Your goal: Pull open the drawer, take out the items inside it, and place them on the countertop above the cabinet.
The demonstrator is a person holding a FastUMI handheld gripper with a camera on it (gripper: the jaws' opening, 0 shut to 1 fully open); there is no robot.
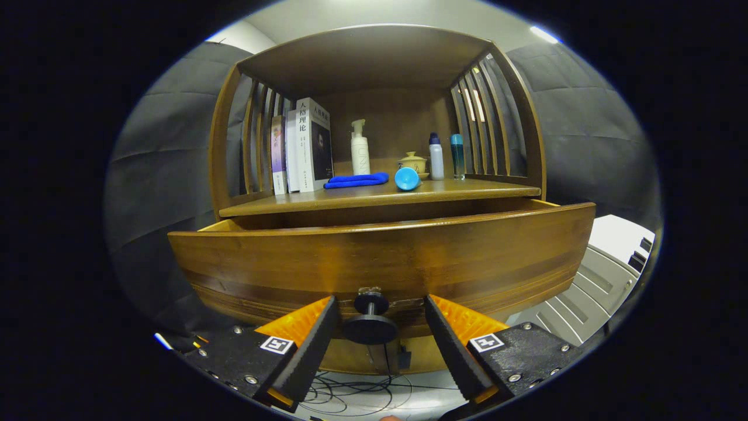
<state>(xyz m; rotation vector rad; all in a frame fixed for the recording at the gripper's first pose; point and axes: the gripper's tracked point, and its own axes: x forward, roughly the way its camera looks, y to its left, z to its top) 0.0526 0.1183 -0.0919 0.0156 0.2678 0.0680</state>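
Note:
A wooden drawer [380,257] stands pulled part way out of the cabinet, its curved front facing me. Its dark round knob [370,324] sits between my fingers, with a gap on each side. My gripper [380,307] is open around the knob, fingertips close to the drawer front. The inside of the drawer is hidden behind its front panel. Above it lies the wooden countertop [467,190], which carries a folded blue cloth [356,180] and a blue cup [407,178] lying on its side.
At the back of the countertop stand several books [301,146], a white pump bottle [359,149], a small lidded pot [412,162], a white bottle [436,156] and a teal bottle [457,155]. Slatted sides enclose the shelf. A white appliance [608,263] is to the right; cables [350,392] lie below.

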